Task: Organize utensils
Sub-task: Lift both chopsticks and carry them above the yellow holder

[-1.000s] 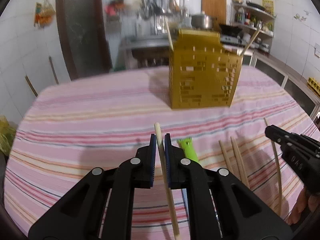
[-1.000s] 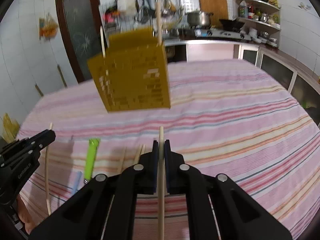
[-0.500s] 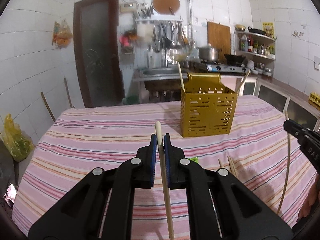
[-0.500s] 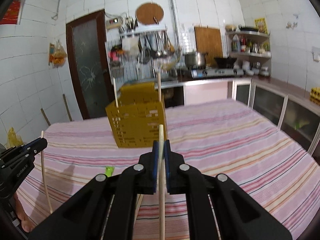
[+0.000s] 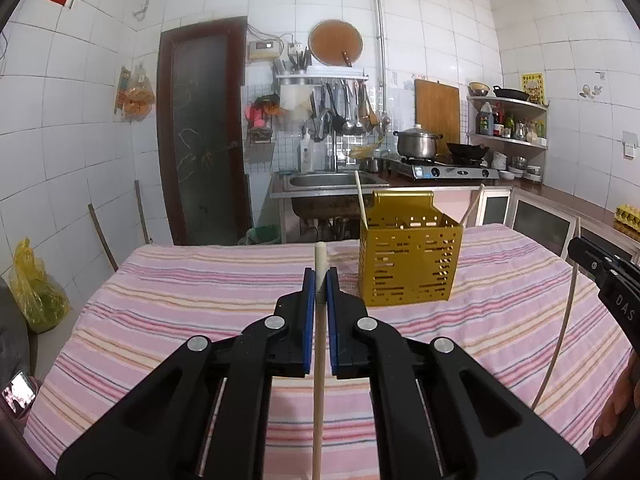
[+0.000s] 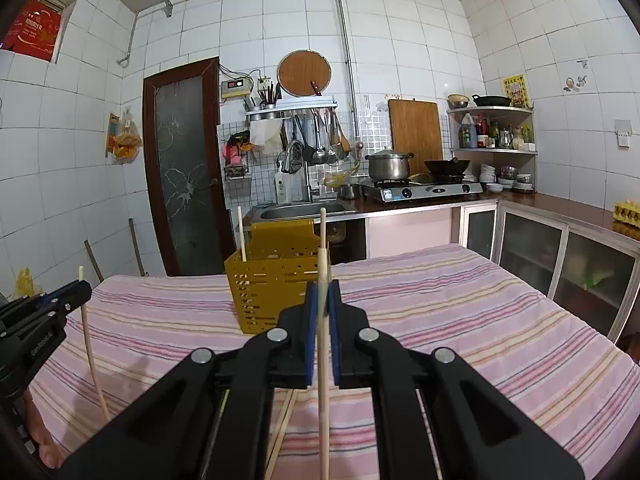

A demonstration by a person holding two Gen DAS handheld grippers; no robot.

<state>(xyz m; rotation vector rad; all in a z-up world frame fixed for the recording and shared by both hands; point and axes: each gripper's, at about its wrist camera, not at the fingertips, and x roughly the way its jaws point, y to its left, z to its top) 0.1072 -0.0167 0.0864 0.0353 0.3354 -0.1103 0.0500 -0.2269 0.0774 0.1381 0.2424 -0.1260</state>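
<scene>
While both tools hang above the striped tablecloth (image 5: 168,320), each one is clamped on a single wooden chopstick. Seen from its own camera, the left gripper (image 5: 320,280) has its blue pads pressed together on the left chopstick (image 5: 318,380), which runs upright between them, its rounded top poking just above the fingertips and its lower length dropping out of the bottom of the view. Ahead of this gripper and slightly to its right stands the yellow perforated utensil holder (image 5: 408,268) on the table, with two chopsticks already leaning out of it, one at each side. Far to the right edge of that view the right gripper shows from the side, a thin stick hanging below it. From the right wrist camera, the right gripper (image 6: 323,292) is likewise closed tight on the right chopstick (image 6: 323,392), held upright, its top rising well above the pads and crossing the holder's right corner in the view. The holder sits just ahead and a little to the left of this gripper. Below its fingers, a few loose chopsticks (image 6: 284,424) lie on the cloth.
</scene>
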